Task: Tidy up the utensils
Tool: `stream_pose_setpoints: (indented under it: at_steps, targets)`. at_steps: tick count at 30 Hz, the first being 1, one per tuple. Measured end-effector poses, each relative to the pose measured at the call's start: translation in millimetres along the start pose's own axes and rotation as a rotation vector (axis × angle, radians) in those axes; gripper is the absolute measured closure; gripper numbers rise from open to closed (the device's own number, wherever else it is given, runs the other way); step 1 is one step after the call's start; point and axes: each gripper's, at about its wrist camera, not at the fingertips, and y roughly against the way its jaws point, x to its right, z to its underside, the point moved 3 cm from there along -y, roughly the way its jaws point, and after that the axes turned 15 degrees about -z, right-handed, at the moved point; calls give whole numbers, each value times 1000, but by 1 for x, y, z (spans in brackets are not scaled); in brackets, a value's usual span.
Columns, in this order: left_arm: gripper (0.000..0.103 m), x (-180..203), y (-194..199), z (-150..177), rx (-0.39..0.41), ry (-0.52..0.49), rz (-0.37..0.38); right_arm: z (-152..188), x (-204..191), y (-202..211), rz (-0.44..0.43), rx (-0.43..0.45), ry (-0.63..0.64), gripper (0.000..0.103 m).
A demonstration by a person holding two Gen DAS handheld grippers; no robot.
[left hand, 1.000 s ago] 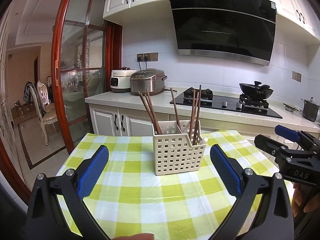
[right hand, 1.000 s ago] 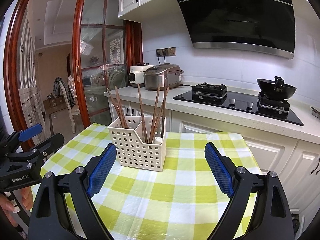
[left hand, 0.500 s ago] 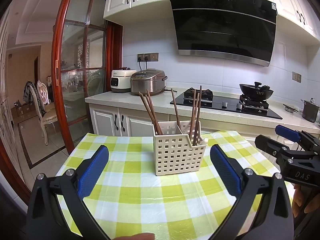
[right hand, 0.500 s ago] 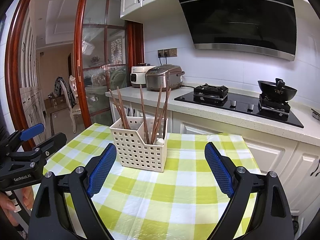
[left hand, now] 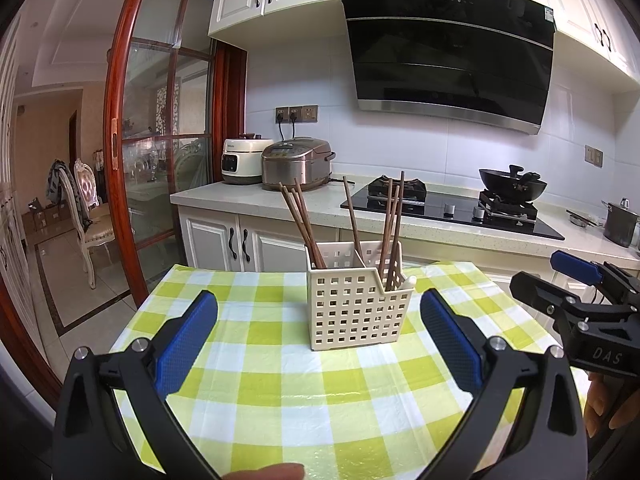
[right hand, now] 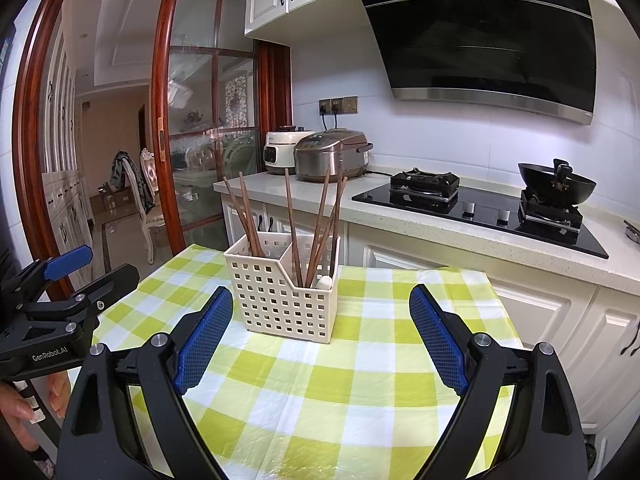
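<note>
A cream perforated basket (left hand: pixel 356 304) (right hand: pixel 280 296) stands upright on the green-checked tablecloth (left hand: pixel 280 384) (right hand: pixel 360 384), at the far middle of the table. Several brown chopsticks (left hand: pixel 300 224) (right hand: pixel 246 216) lean in its left compartment. More chopsticks (left hand: pixel 392 220) (right hand: pixel 320 220) and a white spoon tip (left hand: pixel 410 280) (right hand: pixel 325 281) sit in the right one. My left gripper (left hand: pixel 318 300) (right hand: pixel 106 264) is open and empty, a little short of the basket. My right gripper (right hand: pixel 321 294) (left hand: pixel 540 272) is also open and empty, level with it on the right.
Behind the table runs a kitchen counter (left hand: pixel 248 200) with two rice cookers (left hand: pixel 296 164), a black hob (left hand: pixel 452 212) with a wok (left hand: pixel 512 184) and a steel pot (left hand: pixel 620 224). A red-framed glass door (left hand: pixel 160 160) and a chair (left hand: pixel 86 200) stand at the left.
</note>
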Motion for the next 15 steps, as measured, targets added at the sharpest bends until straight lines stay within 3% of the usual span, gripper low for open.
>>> stream_pose_setpoints:
  at_steps: [15]
  targets:
    - [5,1,-1,1,-2,-3,-1,1,0,0,0,0,-2,18]
